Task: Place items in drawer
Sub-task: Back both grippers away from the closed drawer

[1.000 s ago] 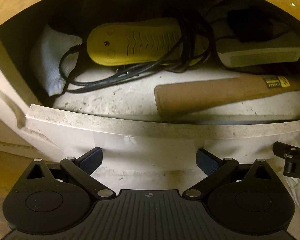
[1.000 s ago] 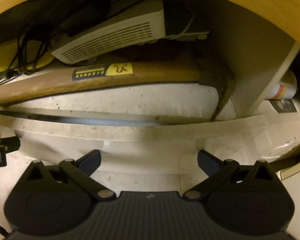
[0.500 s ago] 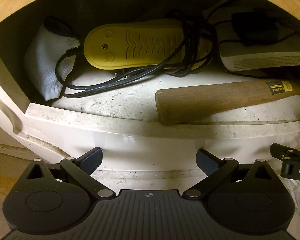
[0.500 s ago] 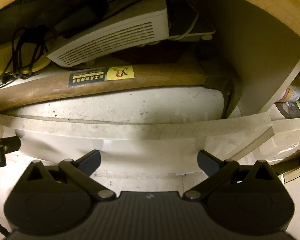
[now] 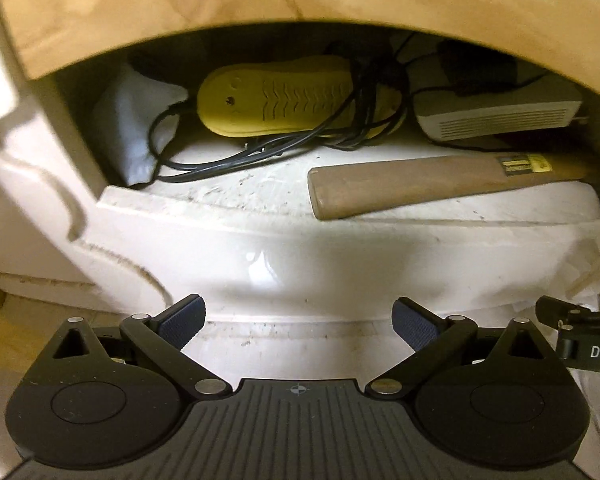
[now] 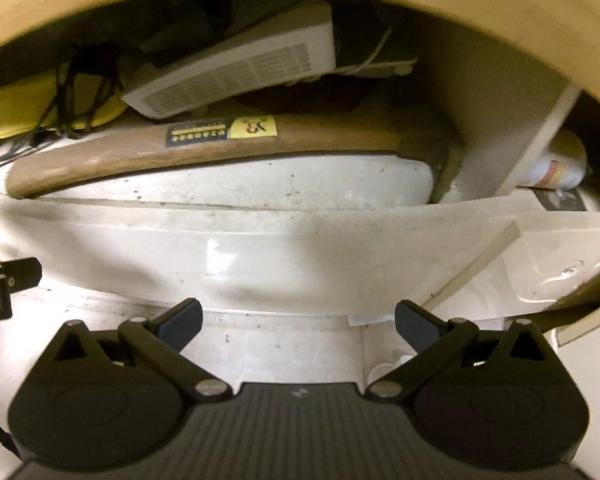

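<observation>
Both the left gripper [image 5: 297, 322] and right gripper [image 6: 297, 322] gape empty near the drawer [image 5: 340, 256]; a hammer [image 5: 420, 184] lies inside.

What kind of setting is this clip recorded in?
Most likely a home utility or junk drawer in a white cabinet under a wooden top. It holds a wooden-handled hammer, a yellow shoe dryer wrapped in black cord, and a white vented electronics box.
</observation>
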Motion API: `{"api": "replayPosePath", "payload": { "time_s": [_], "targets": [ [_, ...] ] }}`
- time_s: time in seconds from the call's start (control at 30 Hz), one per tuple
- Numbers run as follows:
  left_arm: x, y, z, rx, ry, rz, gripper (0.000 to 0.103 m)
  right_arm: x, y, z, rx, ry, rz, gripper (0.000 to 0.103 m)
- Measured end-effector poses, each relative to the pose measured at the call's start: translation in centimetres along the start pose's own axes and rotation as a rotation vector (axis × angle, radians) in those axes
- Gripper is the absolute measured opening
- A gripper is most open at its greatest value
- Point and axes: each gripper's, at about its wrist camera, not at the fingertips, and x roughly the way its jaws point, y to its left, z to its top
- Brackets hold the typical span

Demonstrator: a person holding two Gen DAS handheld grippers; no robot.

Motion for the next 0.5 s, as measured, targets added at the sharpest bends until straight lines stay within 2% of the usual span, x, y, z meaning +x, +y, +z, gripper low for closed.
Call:
{"api": "replayPosePath", "payload": {
  "time_s": [0.5],
  "targets": [
    [-9.4, 0.1, -2.8, 0.016, -0.072, -0.005, 0.103, -9.2, -0.2, -1.5, -0.007, -0.11, 0.035, 0.103]
  ]
}}
